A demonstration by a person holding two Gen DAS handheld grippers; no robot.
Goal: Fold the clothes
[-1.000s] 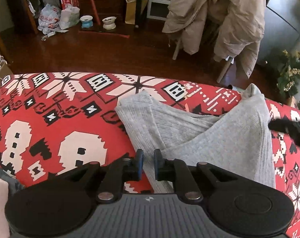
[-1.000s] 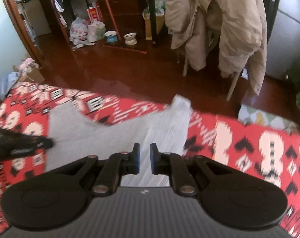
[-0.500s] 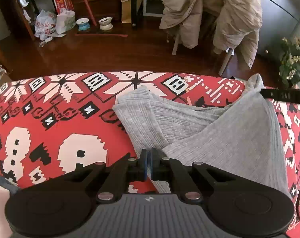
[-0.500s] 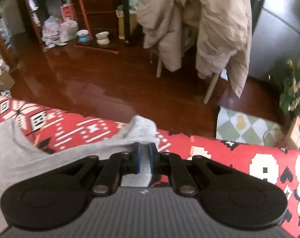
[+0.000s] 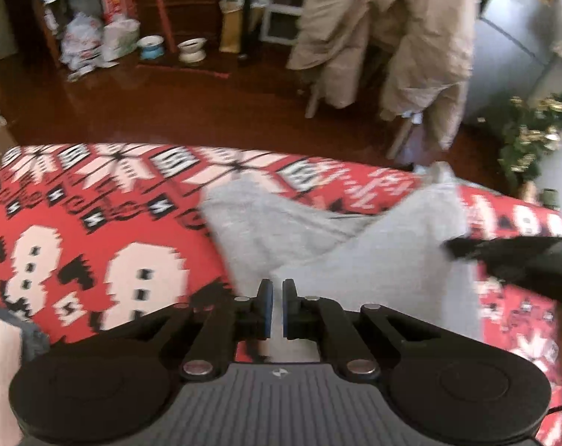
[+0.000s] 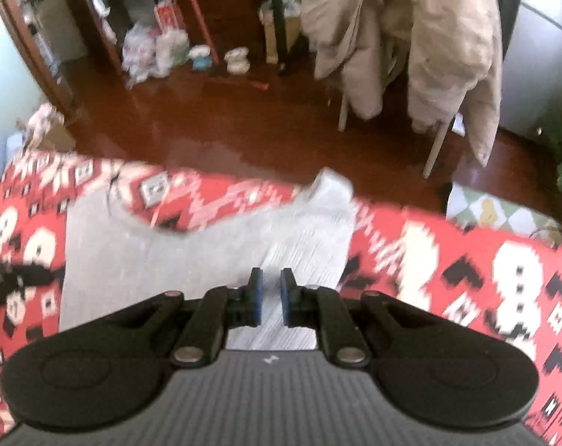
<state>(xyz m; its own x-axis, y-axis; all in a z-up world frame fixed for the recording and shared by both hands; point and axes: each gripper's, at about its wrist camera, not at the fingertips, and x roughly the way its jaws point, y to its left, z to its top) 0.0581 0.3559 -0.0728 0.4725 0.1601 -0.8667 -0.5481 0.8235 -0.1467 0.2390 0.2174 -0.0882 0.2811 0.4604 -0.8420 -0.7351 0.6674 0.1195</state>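
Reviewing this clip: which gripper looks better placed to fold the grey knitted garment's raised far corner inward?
Probably the right gripper. It hovers open directly over the grey knitted garment, in line with the raised far corner. The left gripper, also open, sits at the near left edge, farther from that corner.

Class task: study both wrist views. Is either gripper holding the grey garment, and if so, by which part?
Neither. The left gripper and right gripper are both open, fingers slightly apart, above the grey garment.
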